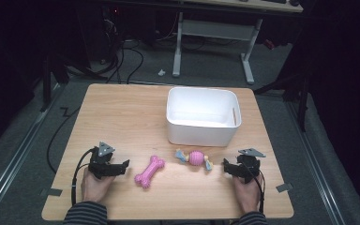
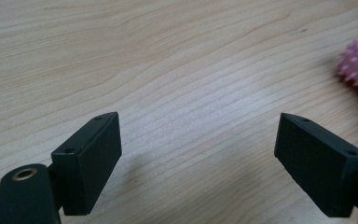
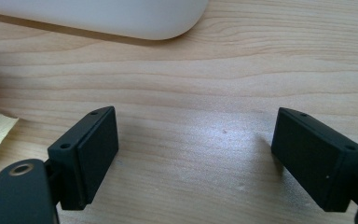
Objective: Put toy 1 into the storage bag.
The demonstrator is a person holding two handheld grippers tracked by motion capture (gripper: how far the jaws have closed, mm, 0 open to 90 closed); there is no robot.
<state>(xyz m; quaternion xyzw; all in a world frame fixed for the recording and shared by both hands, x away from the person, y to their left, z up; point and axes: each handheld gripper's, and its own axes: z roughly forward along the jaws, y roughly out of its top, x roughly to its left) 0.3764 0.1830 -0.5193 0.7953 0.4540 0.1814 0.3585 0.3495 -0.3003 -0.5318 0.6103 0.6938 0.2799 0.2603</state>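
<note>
On the wooden table (image 1: 122,112), both grippers rest with jaws spread and nothing between them: the left gripper (image 1: 125,164) just beside the pink bone toy (image 1: 149,172), the right gripper (image 1: 225,164) near the pink ball toy (image 1: 195,158), before the white bin (image 1: 201,133).

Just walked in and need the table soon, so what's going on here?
A person sits at the wooden table with a gripper in each hand. The left gripper rests near a pink bone toy, the right gripper near a pink ball toy with rope ends. Both have open jaws with bare wood between them; neither toy is held. A white bin stands behind the toys. From above, nothing shows inside it.
</note>
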